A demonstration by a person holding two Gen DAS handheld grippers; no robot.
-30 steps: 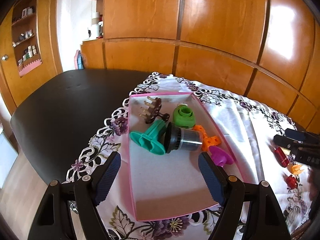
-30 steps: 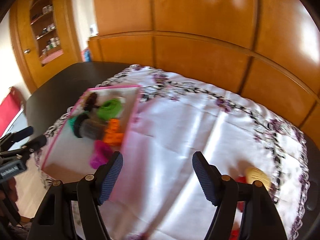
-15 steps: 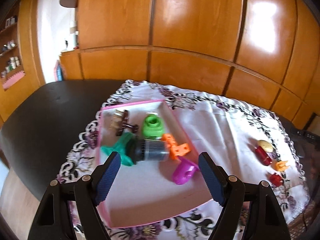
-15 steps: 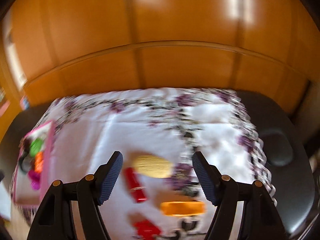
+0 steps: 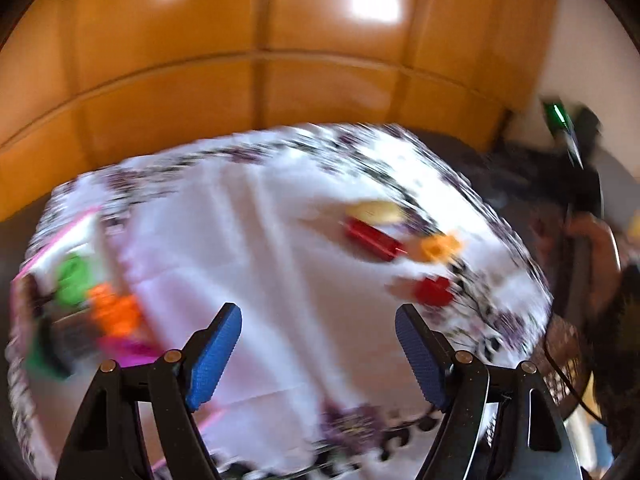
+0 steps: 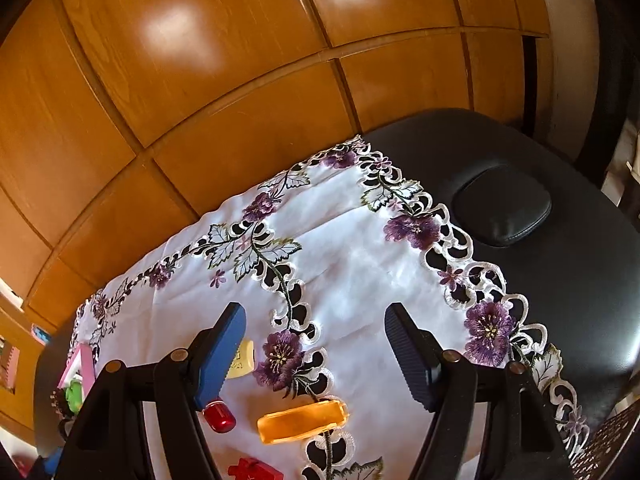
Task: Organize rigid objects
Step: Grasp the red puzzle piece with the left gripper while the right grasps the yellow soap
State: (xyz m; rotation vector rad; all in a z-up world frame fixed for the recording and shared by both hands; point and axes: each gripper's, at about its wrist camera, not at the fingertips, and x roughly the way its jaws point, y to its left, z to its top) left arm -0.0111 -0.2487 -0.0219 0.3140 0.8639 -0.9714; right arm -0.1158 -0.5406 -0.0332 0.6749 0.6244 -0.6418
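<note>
In the blurred left wrist view, my left gripper [image 5: 318, 354] is open and empty above the white cloth. A red cylinder [image 5: 372, 239], a yellow piece [image 5: 374, 212], an orange piece [image 5: 438, 247] and a small red piece [image 5: 432, 291] lie ahead on the right. The pink tray [image 5: 60, 236] with several coloured items is at the left. In the right wrist view, my right gripper [image 6: 314, 354] is open and empty above an orange piece [image 6: 302, 422], a red cylinder [image 6: 218, 416], a yellow piece [image 6: 242, 360] and a red piece [image 6: 252, 471].
The embroidered white cloth [image 6: 352, 256] covers a black padded table [image 6: 560, 264]. A wooden panelled wardrobe [image 6: 240, 80] stands behind. The tray corner [image 6: 76, 364] shows at the far left of the right wrist view. The person's hand [image 5: 592, 240] with the other gripper is at the right.
Both grippers have swung right. The left view went from the tray to the loose pieces on the cloth. The right view moved closer over the loose pieces and tilted. Both stay open.
</note>
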